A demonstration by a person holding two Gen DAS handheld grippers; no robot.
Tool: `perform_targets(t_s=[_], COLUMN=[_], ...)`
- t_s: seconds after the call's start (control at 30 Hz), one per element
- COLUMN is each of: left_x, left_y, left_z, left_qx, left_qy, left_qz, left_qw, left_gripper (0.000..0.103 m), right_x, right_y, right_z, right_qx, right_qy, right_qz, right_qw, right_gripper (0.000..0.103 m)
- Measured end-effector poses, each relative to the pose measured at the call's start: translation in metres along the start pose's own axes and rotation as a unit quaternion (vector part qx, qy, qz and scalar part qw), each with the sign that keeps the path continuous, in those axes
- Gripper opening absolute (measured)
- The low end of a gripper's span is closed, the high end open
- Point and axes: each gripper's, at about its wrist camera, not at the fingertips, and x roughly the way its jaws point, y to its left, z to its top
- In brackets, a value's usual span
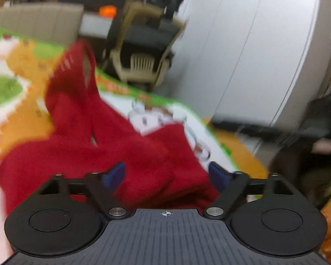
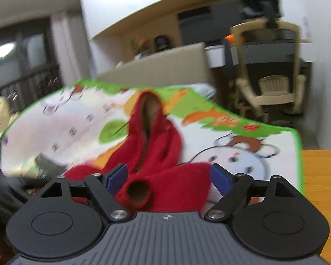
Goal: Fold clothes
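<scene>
**One red garment spread on cartoon mat as two grippers stand wide**

Left wrist view: one red garment (image 1: 103, 145) is seen lying crumpled on one cartoon-printed mat (image 1: 15, 84) with a green border. The left gripper (image 1: 167, 174) is held above it, its two blue-padded fingers (image 1: 114, 174) spread wide, nothing gripped. One beige chair (image 1: 141, 64) and a white wall are seen behind.

Right wrist view: the same garment (image 2: 156, 137) is shown on the mat (image 2: 77, 119), one sleeve opening between the wide-spread fingers (image 2: 220, 178) of the right gripper (image 2: 168, 176). An orange floor (image 2: 320, 176) is seen beside the mat.
</scene>
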Motion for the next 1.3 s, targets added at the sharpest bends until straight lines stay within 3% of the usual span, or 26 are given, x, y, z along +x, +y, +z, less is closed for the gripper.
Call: perform_targets(t_s=[0.17, 0.2, 0.23, 0.3, 0.33, 0.43, 0.5, 0.57, 0.6, 0.7, 0.83, 0.93, 1.1, 1.23, 1.3], left_x=[-0.033, -0.036, -0.04, -0.046, -0.049, -0.041, -0.016, 0.011, 0.02, 0.0, -0.061, -0.111, -0.164, -0.193, -0.203], left_y=[0.042, 0.05, 0.055, 0.056, 0.057, 0.059, 0.066, 0.075, 0.076, 0.067, 0.05, 0.032, 0.007, -0.021, -0.032], left_z=[0.002, 0.002, 0.002, 0.005, 0.006, 0.011, 0.009, -0.003, -0.009, -0.014, -0.02, -0.04, -0.081, -0.11, -0.124], left_qx=[-0.029, -0.044, -0.053, -0.051, -0.051, -0.049, -0.067, -0.081, -0.078, -0.059, -0.018, 0.023, 0.045, 0.111, 0.128], left_qy=[-0.019, -0.018, -0.02, -0.032, -0.038, -0.035, 0.003, 0.058, 0.073, 0.055, 0.007, -0.033, -0.045, -0.036, -0.032], left_qz=[0.08, 0.085, 0.079, 0.057, 0.045, 0.034, 0.047, 0.075, 0.088, 0.095, 0.08, 0.089, 0.101, 0.106, 0.104], left_qw=[0.9962, 0.9952, 0.9953, 0.9966, 0.997, 0.9976, 0.9967, 0.9922, 0.9904, 0.9922, 0.9966, 0.9952, 0.9929, 0.9875, 0.9857], left_gripper=[0.093, 0.093, 0.093, 0.093, 0.094, 0.096, 0.096, 0.096, 0.096, 0.096, 0.096, 0.097, 0.097, 0.098, 0.099], right_x=[0.069, 0.079, 0.089, 0.083, 0.075, 0.059, 0.063, 0.078, 0.068, 0.035, -0.028, -0.073, -0.122, -0.14, -0.142], right_y=[0.025, 0.029, 0.033, 0.042, 0.044, 0.044, 0.037, 0.027, 0.028, 0.031, 0.046, 0.067, 0.11, 0.157, 0.176], right_z=[-0.012, -0.015, -0.018, -0.011, -0.006, 0.007, 0.002, -0.014, -0.013, -0.007, -0.001, -0.023, -0.084, -0.117, -0.137], right_qx=[0.013, 0.016, 0.018, -0.001, -0.013, -0.043, -0.057, -0.054, -0.057, -0.07, -0.129, -0.185, -0.229, -0.275, -0.306], right_qy=[0.094, 0.108, 0.121, 0.102, 0.085, 0.068, 0.101, 0.156, 0.147, 0.111, 0.066, 0.059, 0.105, 0.13, 0.143], right_qz=[0.045, 0.044, 0.042, 0.047, 0.038, 0.002, -0.03, -0.055, -0.052, -0.035, -0.003, 0.03, 0.111, 0.183, 0.188], right_qw=[0.995, 0.993, 0.992, 0.994, 0.996, 0.997, 0.993, 0.985, 0.986, 0.991, 0.989, 0.981, 0.961, 0.935, 0.922], right_gripper=[0.08, 0.065, 0.041, 0.02, 0.019, 0.019, 0.021, 0.036, 0.037, 0.041, 0.064, 0.08, 0.08, 0.08, 0.08])
